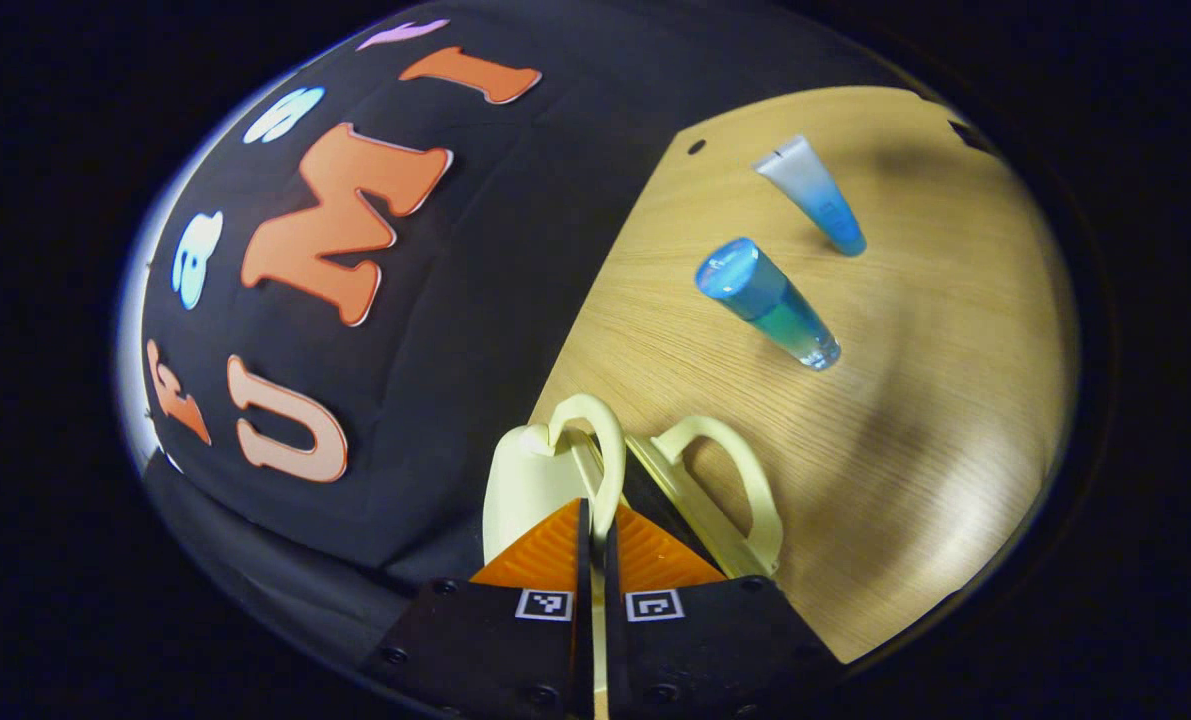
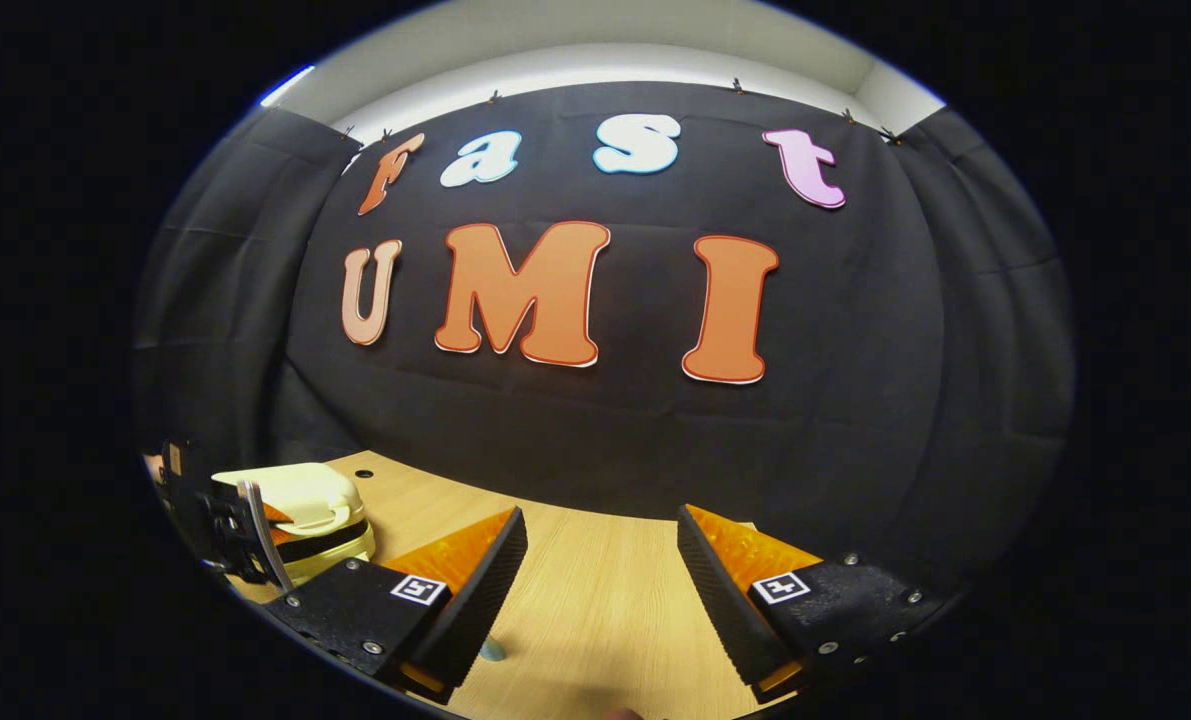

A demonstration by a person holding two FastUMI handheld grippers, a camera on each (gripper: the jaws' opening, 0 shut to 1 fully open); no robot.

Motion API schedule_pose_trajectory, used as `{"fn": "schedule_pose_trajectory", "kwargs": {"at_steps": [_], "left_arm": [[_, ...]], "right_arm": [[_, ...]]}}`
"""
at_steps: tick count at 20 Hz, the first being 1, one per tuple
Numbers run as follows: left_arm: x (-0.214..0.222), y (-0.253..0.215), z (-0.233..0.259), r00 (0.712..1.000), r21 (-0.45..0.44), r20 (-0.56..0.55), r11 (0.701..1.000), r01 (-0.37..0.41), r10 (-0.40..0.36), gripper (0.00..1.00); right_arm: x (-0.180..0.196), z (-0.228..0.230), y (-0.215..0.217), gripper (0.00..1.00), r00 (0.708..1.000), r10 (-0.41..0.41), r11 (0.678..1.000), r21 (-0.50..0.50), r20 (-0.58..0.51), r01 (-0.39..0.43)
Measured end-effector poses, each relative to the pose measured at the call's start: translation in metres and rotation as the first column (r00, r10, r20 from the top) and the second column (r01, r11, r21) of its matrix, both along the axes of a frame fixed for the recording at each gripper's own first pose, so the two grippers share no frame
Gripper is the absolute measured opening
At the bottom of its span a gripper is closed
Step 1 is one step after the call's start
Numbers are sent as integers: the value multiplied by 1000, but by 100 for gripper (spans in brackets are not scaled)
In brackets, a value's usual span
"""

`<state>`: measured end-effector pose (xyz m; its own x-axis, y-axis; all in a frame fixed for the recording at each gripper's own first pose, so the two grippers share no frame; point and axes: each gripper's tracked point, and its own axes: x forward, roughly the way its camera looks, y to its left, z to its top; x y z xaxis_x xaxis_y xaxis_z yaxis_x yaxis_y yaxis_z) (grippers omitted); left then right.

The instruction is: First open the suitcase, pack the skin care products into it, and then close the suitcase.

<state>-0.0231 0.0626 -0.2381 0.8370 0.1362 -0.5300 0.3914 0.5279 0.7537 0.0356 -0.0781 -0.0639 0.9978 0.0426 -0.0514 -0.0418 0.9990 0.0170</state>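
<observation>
On the wooden table sits a small pale yellow suitcase with two curved handles. Its two halves are a little apart, with a dark gap between them. The left gripper is pinched tight on one handle. From the left gripper view you can see a blue bottle and a blue tube lying past the suitcase. From the right gripper view the right gripper is spread wide, holding nothing, and the suitcase sits off to its left.
</observation>
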Motion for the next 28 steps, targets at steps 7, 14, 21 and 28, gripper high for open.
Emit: {"fn": "schedule_pose_trajectory", "kwargs": {"at_steps": [7,14,21,28], "left_arm": [[24,53,78,985,-291,100,951,-105,140,5],[36,156,138,943,-457,174,871,-178,284,5],[38,283,137,887,-512,183,811,-282,424,5],[36,368,95,861,-520,122,771,-368,493,5]], "right_arm": [[9,15,48,95,999,-30,999,17,-16,30],[12,29,94,95,997,-70,997,-27,-18,69],[11,37,125,95,992,-126,990,-62,-25,125],[10,39,150,95,982,-186,980,-80,-36,182]]}}
